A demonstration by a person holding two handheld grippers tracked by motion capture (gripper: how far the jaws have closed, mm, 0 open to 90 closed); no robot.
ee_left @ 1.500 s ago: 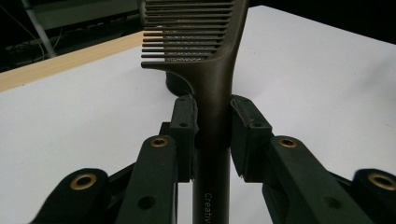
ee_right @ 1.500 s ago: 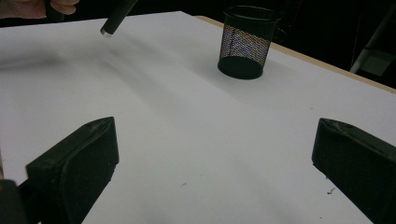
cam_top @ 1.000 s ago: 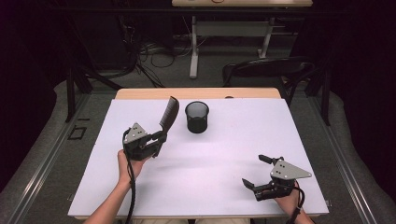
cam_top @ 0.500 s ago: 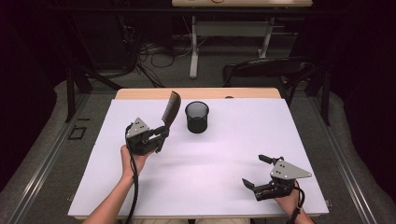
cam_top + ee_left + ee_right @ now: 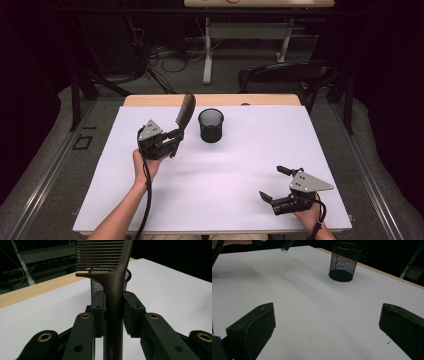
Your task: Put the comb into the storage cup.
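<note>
Comb (image 5: 113,282) stands clamped by its handle between the left tongs (image 5: 113,307), teeth up, raised over the bench (image 5: 240,165) just beside the mesh cup (image 5: 210,125). Right tongs (image 5: 278,184) rest spread, well apart.

High cam looks down, far; both tool cams close, share mesh cup (image 5: 210,126).

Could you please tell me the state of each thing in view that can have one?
Left tool: shut on the comb's handle, lifted above the table.
Comb: held upright, teeth end up, just left of the cup.
Mesh cup: upright on the table, nothing seen inside.
Right tool: open, holding nothing, low at the table's near right.
</note>
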